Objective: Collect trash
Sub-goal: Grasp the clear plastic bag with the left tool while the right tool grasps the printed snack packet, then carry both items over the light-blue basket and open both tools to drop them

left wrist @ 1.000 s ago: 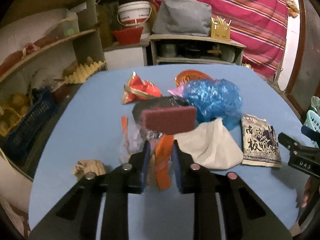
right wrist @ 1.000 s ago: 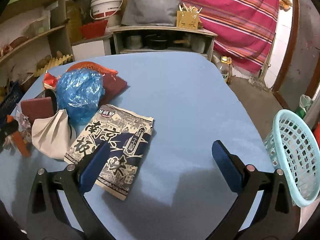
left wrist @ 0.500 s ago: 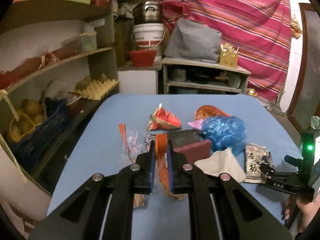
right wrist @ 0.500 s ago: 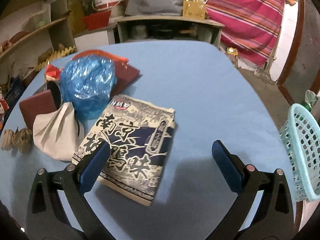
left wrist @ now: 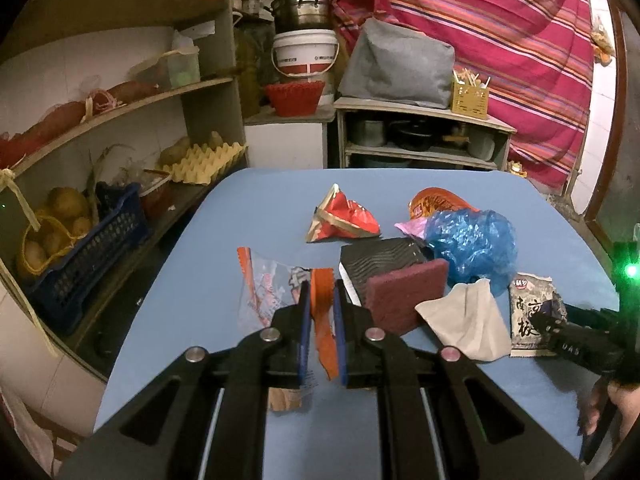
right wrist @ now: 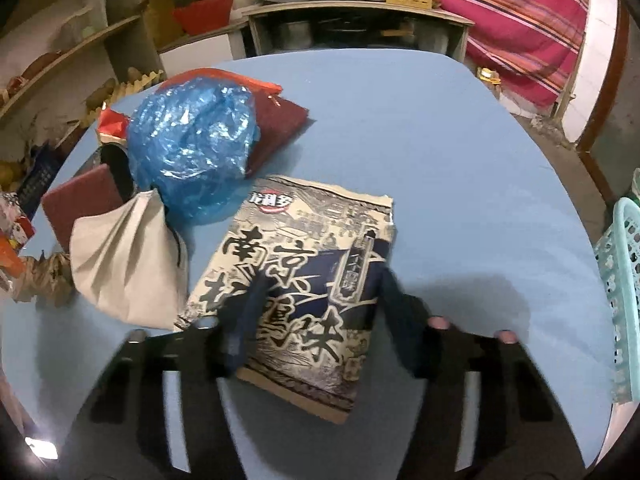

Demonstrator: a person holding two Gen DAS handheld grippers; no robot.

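Observation:
My left gripper (left wrist: pixel 320 294) is shut on the orange edge of a clear wrapper (left wrist: pixel 264 284) and holds it above the blue table (left wrist: pixel 192 300). In the right wrist view a cream and dark blue snack packet (right wrist: pixel 312 240) lies flat on the table. My right gripper (right wrist: pixel 320 296) hangs low over it, blurred, with its jaws closing and the packet's near half between the fingers (right wrist: pixel 248 304). The packet does not look pinched or lifted. The left wrist view shows the same packet (left wrist: pixel 528 312) and the right gripper (left wrist: pixel 560 330) at the right edge.
A blue plastic bag (right wrist: pixel 192 152), white crumpled paper (right wrist: pixel 124 264), a maroon scouring pad (left wrist: pixel 404 296), a red snack wrapper (left wrist: pixel 344 220) and brown crumpled paper (right wrist: pixel 40 280) lie together. A teal basket (right wrist: pixel 620 280) stands past the table's right edge. Shelves line the left.
The left gripper closed fully on the orange-edged wrapper and rose with it. The right gripper sank over the snack packet and its wide-open jaws narrowed around it.

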